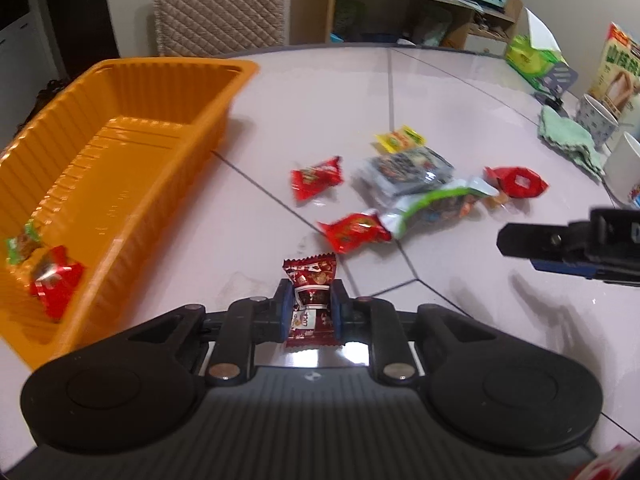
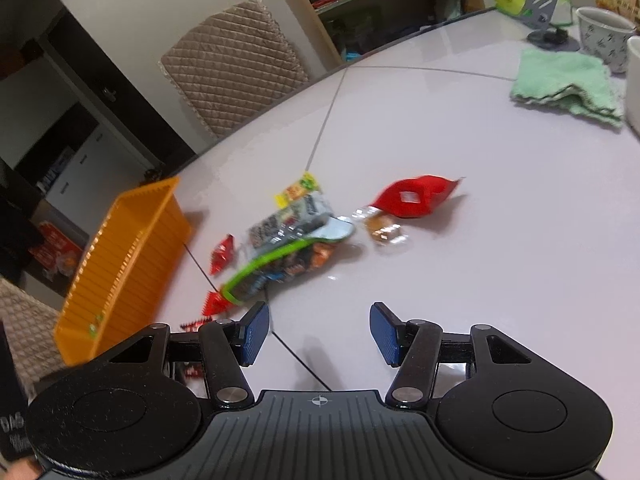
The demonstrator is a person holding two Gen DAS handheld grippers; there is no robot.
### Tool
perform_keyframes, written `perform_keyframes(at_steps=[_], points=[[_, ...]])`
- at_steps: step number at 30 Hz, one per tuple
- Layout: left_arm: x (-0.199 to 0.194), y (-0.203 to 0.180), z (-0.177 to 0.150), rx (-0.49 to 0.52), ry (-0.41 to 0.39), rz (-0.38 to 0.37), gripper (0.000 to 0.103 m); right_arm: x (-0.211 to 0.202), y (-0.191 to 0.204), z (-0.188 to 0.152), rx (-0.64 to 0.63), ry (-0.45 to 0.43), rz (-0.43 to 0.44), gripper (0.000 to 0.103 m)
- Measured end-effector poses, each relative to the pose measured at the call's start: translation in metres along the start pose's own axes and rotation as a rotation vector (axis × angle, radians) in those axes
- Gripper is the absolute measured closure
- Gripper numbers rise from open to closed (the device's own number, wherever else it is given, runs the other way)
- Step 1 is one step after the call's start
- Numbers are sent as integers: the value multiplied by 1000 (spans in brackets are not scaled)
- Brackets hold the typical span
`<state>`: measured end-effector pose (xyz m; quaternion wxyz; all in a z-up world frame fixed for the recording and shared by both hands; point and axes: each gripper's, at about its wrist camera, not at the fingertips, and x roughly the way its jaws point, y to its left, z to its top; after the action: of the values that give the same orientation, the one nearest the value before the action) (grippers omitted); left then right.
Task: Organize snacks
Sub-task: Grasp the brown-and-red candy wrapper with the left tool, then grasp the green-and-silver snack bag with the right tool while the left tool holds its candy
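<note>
The dark red candy packet [image 1: 310,300], light and crinkly, likely slippery, sits pinched across its middle between your left gripper's [image 1: 310,312] closed fingers, orange tray [image 1: 120,168] to their left; your right gripper [image 2: 319,334] hovers with fingers spread, empty.

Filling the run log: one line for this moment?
left tool: holding dark red snack | right tool: open, empty | orange tray: two snacks inside
</note>
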<state>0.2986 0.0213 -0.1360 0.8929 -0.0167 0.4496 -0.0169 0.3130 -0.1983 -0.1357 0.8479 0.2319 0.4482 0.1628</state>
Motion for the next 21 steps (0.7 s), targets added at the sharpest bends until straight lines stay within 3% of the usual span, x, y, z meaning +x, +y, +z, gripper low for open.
perform_keyframes(at_steps=[11,16,17,19,20,21], points=[[-12,29,1,-56,-6,32,85,43,-3,22,274,-2,63,47],[-13,33,0,-69,-3,29,85,50,2,27,285,-11,1,47],[-13,34,0,-69,-4,29,85,50,3,27,273,-8,-12,49],[-14,35,1,-70,-6,28,85,50,6,28,232,8,-38,62],[-14,35,1,-70,-6,26,85,52,6,28,218,27,-37,73],[-15,35,1,-71,-6,25,85,51,5,29,206,39,-36,75]])
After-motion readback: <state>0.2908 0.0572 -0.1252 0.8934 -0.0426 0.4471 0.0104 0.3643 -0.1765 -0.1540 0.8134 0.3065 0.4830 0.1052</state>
